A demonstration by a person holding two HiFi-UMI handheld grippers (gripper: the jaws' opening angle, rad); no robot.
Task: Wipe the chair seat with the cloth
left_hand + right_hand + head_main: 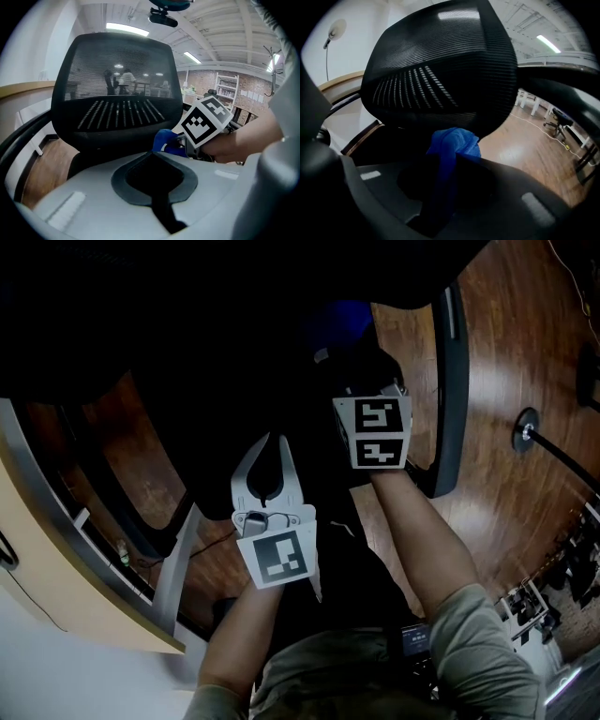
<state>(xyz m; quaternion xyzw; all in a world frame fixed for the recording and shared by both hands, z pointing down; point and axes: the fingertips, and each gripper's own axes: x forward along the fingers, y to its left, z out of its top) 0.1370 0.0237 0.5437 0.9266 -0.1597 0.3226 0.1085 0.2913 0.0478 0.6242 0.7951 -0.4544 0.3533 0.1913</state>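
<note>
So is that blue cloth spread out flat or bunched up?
Bunched up. The right claw pinches the cloth into a crumpled wad that sticks out past its tips, in front of the chair back.

Wood floor bearing black mesh chair.

Wooden floor runs beside a pale curved desk.

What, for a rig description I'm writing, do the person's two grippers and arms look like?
The left gripper is light grey, with curved jaws lined in dark grey. The right gripper is black. Each carries a white cube printed with black square markers: the left cube and the right cube. The person wears short olive-grey sleeves, and the forearms are bare.
</note>
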